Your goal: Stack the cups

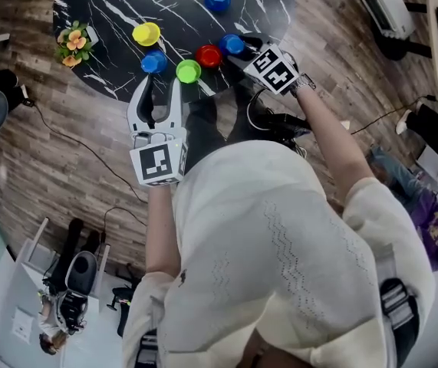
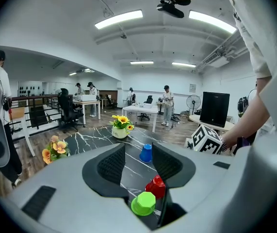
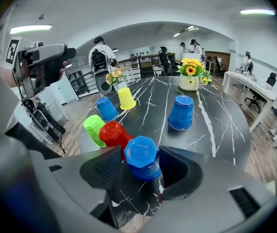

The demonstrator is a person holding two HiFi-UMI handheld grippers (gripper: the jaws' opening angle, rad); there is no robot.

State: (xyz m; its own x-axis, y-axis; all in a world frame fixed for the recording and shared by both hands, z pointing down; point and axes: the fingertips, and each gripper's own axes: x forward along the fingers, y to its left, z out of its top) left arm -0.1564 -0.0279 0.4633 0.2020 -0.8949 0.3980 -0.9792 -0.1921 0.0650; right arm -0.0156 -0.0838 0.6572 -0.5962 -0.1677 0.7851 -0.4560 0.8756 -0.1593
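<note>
Several upturned plastic cups stand on the black marble table (image 1: pixel 103 6). A blue cup (image 3: pixel 142 157) stands between the jaws of my right gripper (image 3: pixel 139 152), which is open around it with its pads not pressing. Beside it are a red cup (image 3: pixel 113 135) and a green cup (image 3: pixel 94 129). Farther off stand a blue cup (image 3: pixel 106 108), a yellow cup (image 3: pixel 126 98) and another blue cup (image 3: pixel 181 113). My left gripper (image 2: pixel 138 154) hangs open and empty at the table's near edge, above the green cup (image 2: pixel 143 204) and the red cup (image 2: pixel 156 187).
A pot of orange flowers (image 1: pixel 73 41) sits at the table's left edge and a sunflower vase (image 3: pixel 189 79) at its far side. Cables lie on the wooden floor (image 1: pixel 80 144) by the table. People, desks and chairs stand farther back in the room.
</note>
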